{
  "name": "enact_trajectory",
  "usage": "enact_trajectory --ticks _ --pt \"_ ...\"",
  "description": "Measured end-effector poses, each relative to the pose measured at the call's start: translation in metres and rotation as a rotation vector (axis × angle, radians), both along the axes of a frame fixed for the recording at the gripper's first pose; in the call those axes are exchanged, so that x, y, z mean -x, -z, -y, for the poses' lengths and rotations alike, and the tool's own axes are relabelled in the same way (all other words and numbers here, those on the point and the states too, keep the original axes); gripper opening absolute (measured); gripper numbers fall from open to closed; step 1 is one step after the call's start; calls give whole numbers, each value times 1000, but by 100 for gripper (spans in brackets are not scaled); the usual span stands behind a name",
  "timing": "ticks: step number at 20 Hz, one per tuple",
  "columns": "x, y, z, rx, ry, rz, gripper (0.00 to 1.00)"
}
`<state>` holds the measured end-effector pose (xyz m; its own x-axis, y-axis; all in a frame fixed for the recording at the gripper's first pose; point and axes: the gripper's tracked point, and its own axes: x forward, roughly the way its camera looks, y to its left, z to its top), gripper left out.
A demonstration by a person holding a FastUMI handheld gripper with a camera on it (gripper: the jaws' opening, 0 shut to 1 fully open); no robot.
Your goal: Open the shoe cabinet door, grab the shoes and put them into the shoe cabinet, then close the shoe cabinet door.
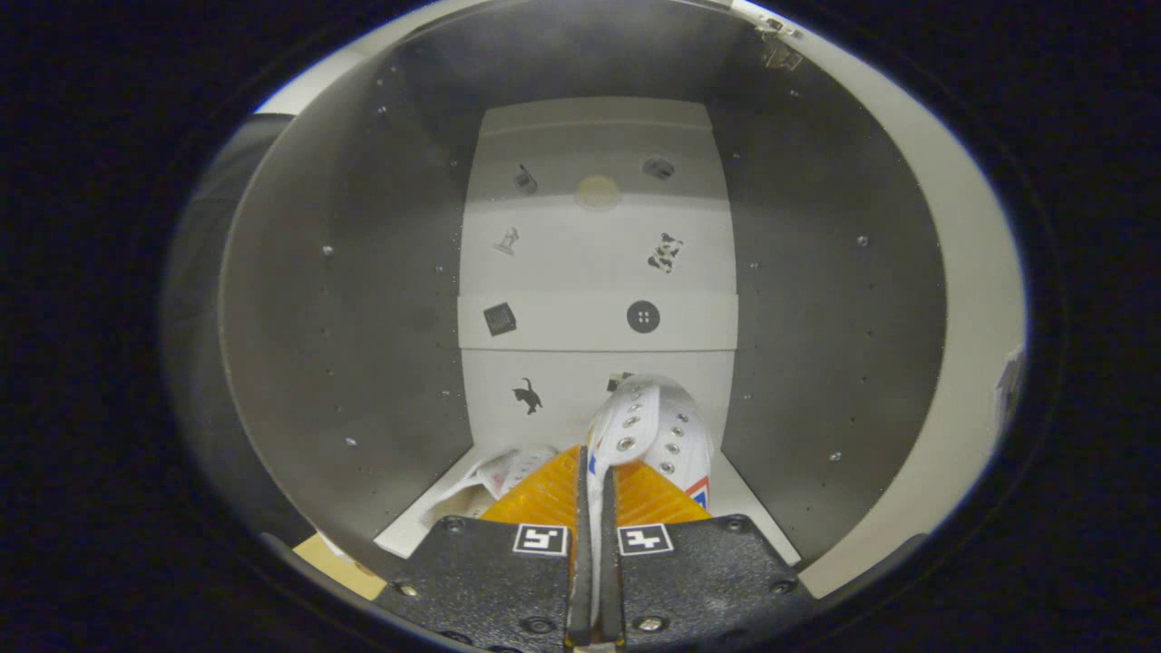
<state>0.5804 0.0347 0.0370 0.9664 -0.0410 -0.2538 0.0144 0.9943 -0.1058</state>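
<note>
The claw (594,499) has its two fingers pressed nearly together, pinching a thin white edge of a shoe (648,431) between them. That shoe rises just ahead of the fingertips, toward 1 o'clock from them, its eyelet rows facing the camera; its sole and toe are hidden behind its own upper and the fingers. A second shoe (494,476) lies at about 10 o'clock from the fingertips on the cabinet floor (753,508), mostly covered by the left finger, so only a pale part with some print shows. Two shoes in all.

The cabinet (363,299) is open and the claw reaches into it. Its two grey side walls stand at 9 and 3 o'clock, each dotted with small holes, well apart from the held shoe. The white back wall (599,263) at 12 o'clock carries about eight small stickers; one at the held shoe's top is half hidden, and the upper ones are too blurred to make out. A raised white band crosses that wall midway. A hinge (780,45) sits at 1 o'clock on the cabinet's front edge. Open room lies above both shoes.
</note>
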Motion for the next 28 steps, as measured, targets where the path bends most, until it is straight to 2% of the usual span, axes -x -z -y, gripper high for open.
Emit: enact_trajectory --ticks 7,11,14,16,18,21,25,28 --pt "-44 54 8 38 -37 -134 8" --pt "-47 56 15 31 2 -112 19" --pt "-41 54 19 20 44 -96 34" --pt "-36 54 13 5 30 -102 43" --pt "-34 43 9 8 21 -55 53" --pt "-14 20 8 29 41 6 81" --pt "22 -2 -9 3 5 29 91" --pt "57 -18 -16 7 13 57 98"
